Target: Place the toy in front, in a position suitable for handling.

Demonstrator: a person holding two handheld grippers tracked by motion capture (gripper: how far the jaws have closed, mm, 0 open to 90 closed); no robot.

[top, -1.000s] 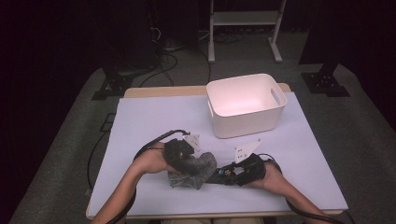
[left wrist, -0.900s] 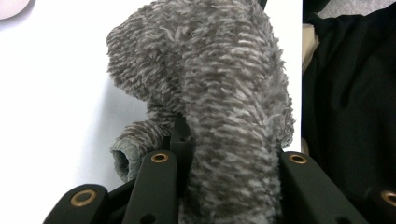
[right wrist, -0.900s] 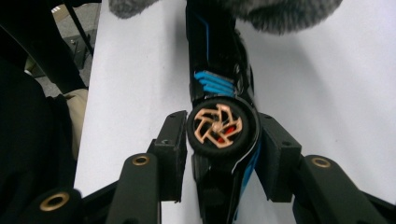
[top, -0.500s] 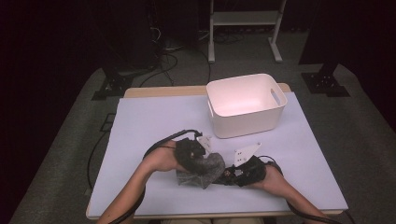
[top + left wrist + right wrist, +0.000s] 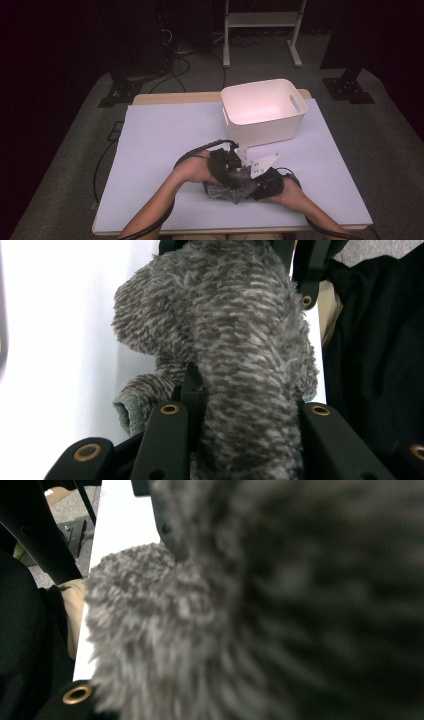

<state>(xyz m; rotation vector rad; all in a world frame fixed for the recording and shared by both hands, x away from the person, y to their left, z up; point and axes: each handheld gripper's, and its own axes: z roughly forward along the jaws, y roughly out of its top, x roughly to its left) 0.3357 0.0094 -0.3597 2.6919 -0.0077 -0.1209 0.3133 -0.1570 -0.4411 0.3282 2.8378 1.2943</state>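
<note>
Black grippers — brass rivets [image 5: 170, 409], black cables [image 5: 195, 150] — bare forearms.

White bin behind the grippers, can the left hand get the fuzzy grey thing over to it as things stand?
Probably yes. The left gripper is shut on the fuzzy grey cloth, the white bin stands open-topped just beyond, and the mat between is bare. But the right gripper also grips it.

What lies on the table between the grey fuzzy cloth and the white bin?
In the high view, only bare white tabletop separates the grey fuzzy cloth from the white bin; the gripper's grey plate hangs over part of it.
</note>
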